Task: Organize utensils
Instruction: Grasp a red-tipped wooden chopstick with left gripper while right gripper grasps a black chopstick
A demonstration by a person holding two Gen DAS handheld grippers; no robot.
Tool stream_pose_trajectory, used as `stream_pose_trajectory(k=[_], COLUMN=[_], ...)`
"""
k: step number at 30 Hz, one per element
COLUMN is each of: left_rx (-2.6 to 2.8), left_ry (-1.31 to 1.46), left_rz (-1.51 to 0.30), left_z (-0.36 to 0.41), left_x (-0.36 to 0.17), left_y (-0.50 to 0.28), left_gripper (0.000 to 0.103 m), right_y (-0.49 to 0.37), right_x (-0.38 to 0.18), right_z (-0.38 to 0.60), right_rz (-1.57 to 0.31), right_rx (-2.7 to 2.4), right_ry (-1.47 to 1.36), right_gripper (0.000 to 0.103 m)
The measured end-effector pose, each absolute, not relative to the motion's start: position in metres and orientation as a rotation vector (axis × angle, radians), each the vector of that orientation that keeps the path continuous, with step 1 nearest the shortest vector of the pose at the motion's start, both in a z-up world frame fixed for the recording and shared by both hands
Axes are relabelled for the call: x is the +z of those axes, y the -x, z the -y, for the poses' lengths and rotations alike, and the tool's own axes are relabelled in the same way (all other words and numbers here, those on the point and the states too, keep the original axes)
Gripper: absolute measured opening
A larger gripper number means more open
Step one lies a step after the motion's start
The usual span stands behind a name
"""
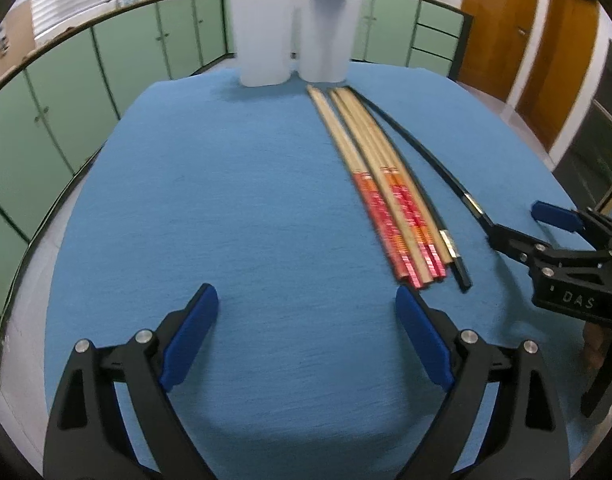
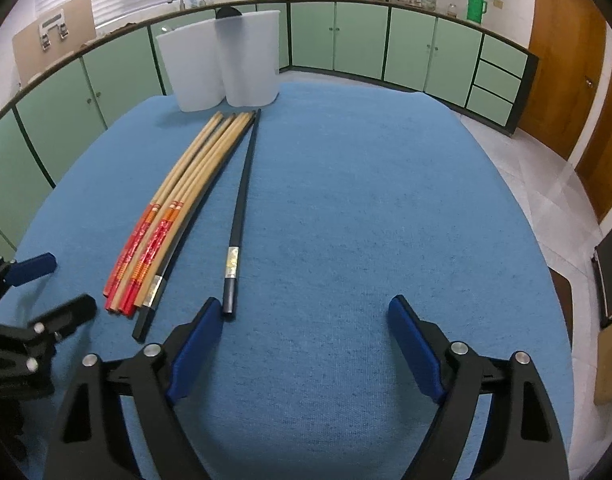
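Left wrist view: our left gripper point(image 1: 307, 340) fills the lower frame, hovering low over the blue cloth point(image 1: 226, 200), jaws spread wide and empty. Right of centre lie the wooden chopsticks point(image 1: 379, 184), and two white holders point(image 1: 294, 40) stand at upper centre. In the right wrist view, our right gripper point(image 2: 304, 346) is equally wide and empty, its left pad just beside one black chopstick point(image 2: 242, 204).

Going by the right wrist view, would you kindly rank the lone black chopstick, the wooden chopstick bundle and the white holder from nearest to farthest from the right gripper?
1. Lone black chopstick: its end is beside the right gripper's left finger.
2. Wooden chopstick bundle: farther left.
3. White holder: standing at the table's far edge.
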State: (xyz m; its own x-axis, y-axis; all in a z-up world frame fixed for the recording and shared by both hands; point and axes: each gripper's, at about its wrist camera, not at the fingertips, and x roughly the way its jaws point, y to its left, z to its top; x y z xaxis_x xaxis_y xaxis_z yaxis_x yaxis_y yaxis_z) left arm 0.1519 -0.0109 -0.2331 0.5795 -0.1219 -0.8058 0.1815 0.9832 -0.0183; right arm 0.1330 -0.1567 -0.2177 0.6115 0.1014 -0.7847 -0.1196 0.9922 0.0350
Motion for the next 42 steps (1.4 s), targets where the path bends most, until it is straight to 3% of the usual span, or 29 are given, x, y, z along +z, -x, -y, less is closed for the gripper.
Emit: stream_pose_trajectory(k=[20,25,30,42], left_rx=[-0.137,-0.126,-0.126,-0.132], left_ry=[-0.072,-0.059,-0.039,-0.025], left_rz=[-0.935,-0.908,-0.902,-0.897], left_z=[0.024,0.019,0.005,0.000], left_x=[-0.236,-0.233,-0.232,-0.234], left_y=[-0.165,-0.164,-0.160,-0.161], left_gripper=[0.087,0.053,0.028,0.029], right_y=[-0.135,-0.134,-0.131,-0.127], right_x=[-0.216,-0.216,-0.215,-0.213], right_z=[0.171,0.175,0.166,0.145], right_rz=[-0.890,-0.886,-0.882,-0.876], right_rx=[0.135,0.140,0.181,0.240], right_ry=[-0.037,-0.045,-0.021,0.035], right_gripper=[0.083,0.081,0.070,0.043])
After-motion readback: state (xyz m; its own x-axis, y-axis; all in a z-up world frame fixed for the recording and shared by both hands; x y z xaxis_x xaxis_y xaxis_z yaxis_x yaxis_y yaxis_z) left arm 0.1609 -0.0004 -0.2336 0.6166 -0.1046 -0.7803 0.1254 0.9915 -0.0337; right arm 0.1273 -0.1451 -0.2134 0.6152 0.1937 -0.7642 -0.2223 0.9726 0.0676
